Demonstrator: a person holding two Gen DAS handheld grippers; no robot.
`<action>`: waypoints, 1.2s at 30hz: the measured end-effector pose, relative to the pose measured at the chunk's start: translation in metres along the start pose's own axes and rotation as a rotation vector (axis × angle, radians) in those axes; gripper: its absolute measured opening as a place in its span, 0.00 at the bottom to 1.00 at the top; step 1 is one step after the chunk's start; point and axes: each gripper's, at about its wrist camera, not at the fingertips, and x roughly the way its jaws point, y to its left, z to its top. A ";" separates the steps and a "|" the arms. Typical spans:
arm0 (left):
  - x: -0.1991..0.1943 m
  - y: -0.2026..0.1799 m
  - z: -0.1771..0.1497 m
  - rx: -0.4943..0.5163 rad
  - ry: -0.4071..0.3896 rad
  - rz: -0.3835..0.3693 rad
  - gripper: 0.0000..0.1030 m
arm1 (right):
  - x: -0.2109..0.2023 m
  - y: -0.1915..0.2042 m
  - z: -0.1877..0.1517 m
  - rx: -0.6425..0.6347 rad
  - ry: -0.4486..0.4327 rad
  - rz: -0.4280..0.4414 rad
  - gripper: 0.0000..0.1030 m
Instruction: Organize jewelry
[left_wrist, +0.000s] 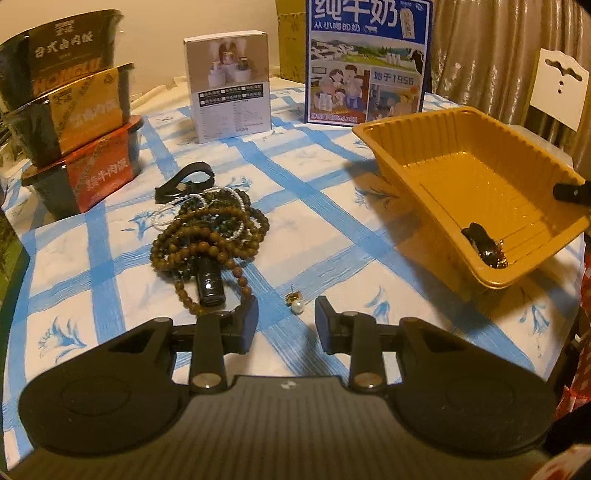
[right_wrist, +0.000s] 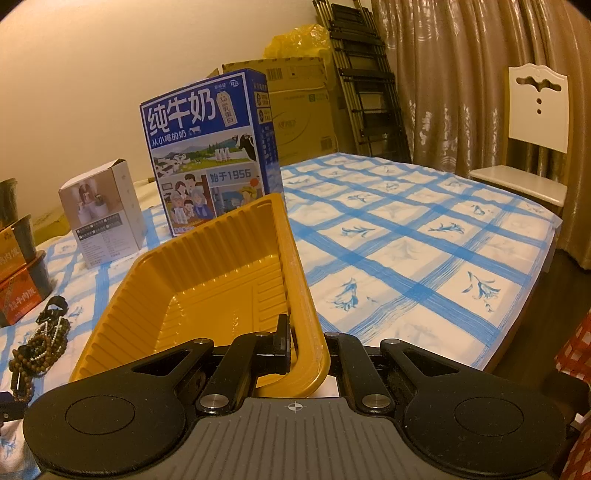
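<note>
Hovering w/ jaws apart and nothing between them, left claw (left_wrist: 286, 319) sits just over pearl earring (left_wrist: 296, 303) on bench (left_wrist: 314, 206). It's tiny, light, hard, likely rolls: pinch the pearl squarely. Right claw (right_wrist: 308, 347) clamps tilted yellow tray (left_wrist: 476, 177) by its rim; thin plastic, flexes.

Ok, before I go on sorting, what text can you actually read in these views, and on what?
"纯牛奶", "从小喝的奶", "始于1956": blue milk carton, front.
"3.2g 乳蛋白": tag on the same carton, only just legible.
"HONGLU": stacked food bowls, orange band on the upper bowls.
"台式卤肉饭": top bowl, somewhat blurred.
Middle and bottom bowl labels: too blurred to be sure.
Small white box: print too small to read.
Cardboard carton behind: markings unreadable.
</note>
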 end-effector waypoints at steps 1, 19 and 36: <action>0.002 -0.001 0.000 0.004 0.004 0.001 0.29 | 0.000 0.000 0.000 0.000 0.000 0.000 0.06; 0.024 -0.008 0.001 0.034 0.015 0.004 0.07 | 0.000 0.000 0.000 0.000 0.000 0.000 0.06; -0.002 -0.026 0.024 0.037 -0.065 -0.073 0.07 | 0.000 0.000 -0.001 0.000 0.000 -0.001 0.06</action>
